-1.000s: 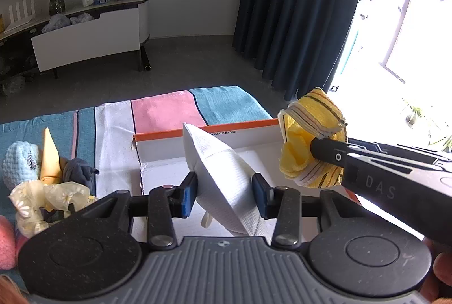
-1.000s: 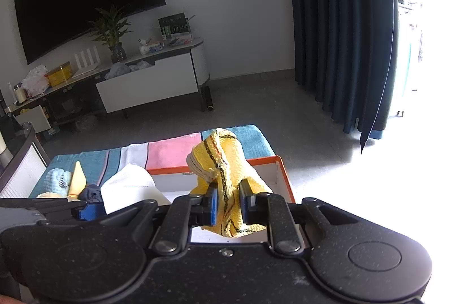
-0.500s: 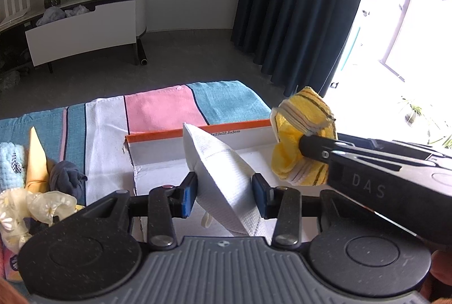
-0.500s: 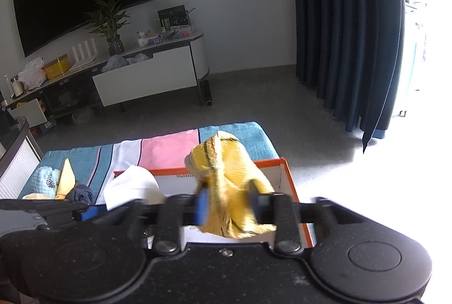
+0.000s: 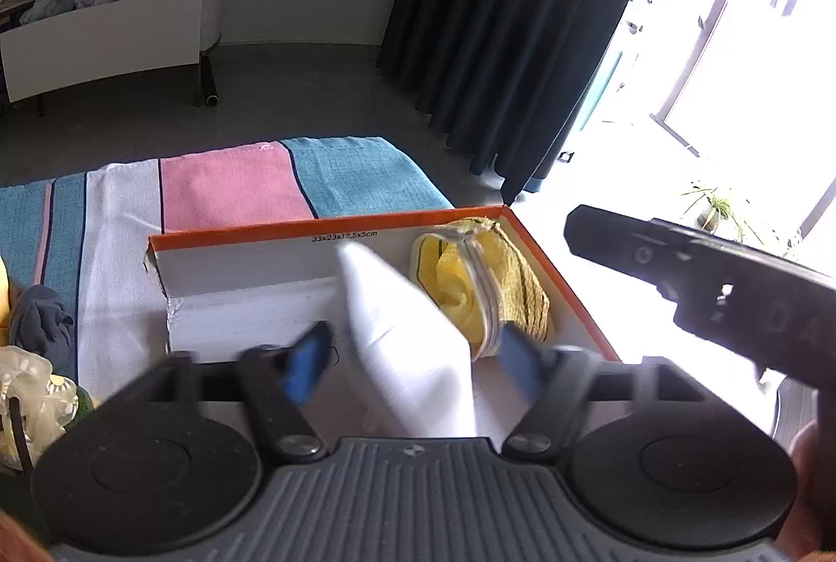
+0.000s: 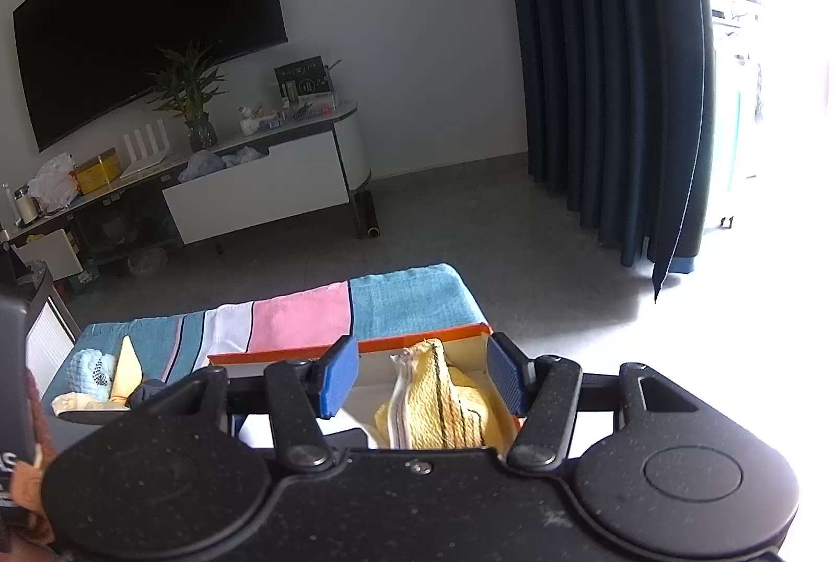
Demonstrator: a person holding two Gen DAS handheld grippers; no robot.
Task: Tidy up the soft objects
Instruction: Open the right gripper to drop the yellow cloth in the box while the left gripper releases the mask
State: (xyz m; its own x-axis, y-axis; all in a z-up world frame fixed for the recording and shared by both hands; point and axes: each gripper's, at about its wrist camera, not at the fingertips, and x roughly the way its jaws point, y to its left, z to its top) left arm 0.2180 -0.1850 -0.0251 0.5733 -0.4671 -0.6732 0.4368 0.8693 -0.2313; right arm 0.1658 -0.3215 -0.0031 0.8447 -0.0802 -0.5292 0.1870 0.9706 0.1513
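Both grippers over the orange-edged box (image 5: 366, 280), low centre of each wrist view. My left gripper (image 5: 413, 366) has its jaws opening: the blue pads stand clear on either side of the white folded cloth (image 5: 413, 342), which sits between them, untouched, its lower edge in the box and its point leaning toward the upper left. My right gripper (image 6: 420, 376) is also opening; the yellow striped cloth (image 6: 444, 400) lies between its pads but neither presses on it. In the left view that yellow piece rests in the right end of the box, against the wall.

Handling, my guess: both pieces light, soft, no risk of breakage. The white one looks thin and stiffish along its fold, so it may tip over; best taken at the folded edge near the base. The yellow one is thick, knitted and bunched, so a pinch across the bundled middle should hold it without slip.

Count: one box, two cloths in it. Outside, at left on the striped towel (image 6: 298, 316): one pale blue knit (image 6: 94, 369), one yellow cone-shaped piece (image 6: 128, 369), one dark grey cloth (image 5: 42, 322), one cream frilly item (image 5: 31, 384). That makes four still out, though the frame edge may hide more.
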